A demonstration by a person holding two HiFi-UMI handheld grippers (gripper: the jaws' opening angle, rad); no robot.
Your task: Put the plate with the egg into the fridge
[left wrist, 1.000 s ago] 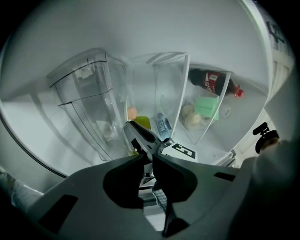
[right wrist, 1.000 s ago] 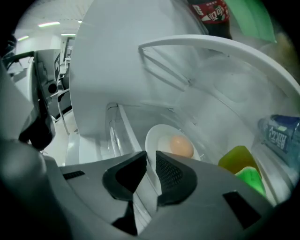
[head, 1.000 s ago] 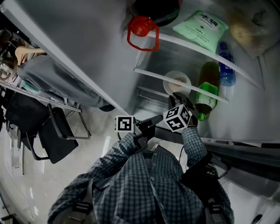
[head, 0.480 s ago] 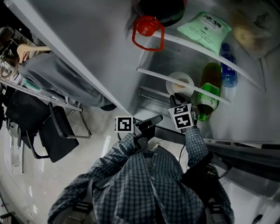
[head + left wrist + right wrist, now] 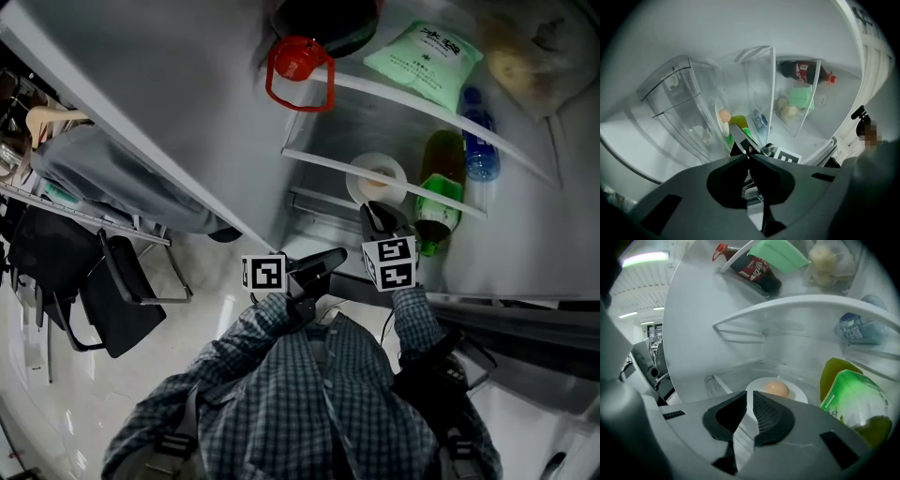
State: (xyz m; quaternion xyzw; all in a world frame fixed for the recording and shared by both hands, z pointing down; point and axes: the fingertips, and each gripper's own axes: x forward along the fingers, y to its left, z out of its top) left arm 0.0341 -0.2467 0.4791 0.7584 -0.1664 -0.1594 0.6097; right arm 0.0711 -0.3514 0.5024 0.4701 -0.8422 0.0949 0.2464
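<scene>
A white plate (image 5: 377,178) with a brown egg (image 5: 777,389) rests on a lower shelf inside the open fridge. My right gripper (image 5: 750,394) is just in front of the plate (image 5: 787,389), clear of its rim, jaws a narrow gap apart and holding nothing. In the head view it (image 5: 379,217) hangs below the shelf's front edge. My left gripper (image 5: 326,261) is held near the person's chest, outside the fridge, shut and empty. From the left gripper view (image 5: 748,155) the plate (image 5: 719,123) shows edge-on with the egg (image 5: 724,115) on it.
A green bottle (image 5: 439,202) lies right of the plate, with a blue water bottle (image 5: 478,155) beyond. The shelf above holds a red-capped cola bottle (image 5: 300,61), a green pack (image 5: 427,56) and a bag of food (image 5: 534,56). The fridge door (image 5: 169,122) stands open at left; a chair (image 5: 122,291) is behind.
My right gripper has drawn back from the plate toward the person. The plate and egg stay on the shelf. The left gripper has hardly moved.
</scene>
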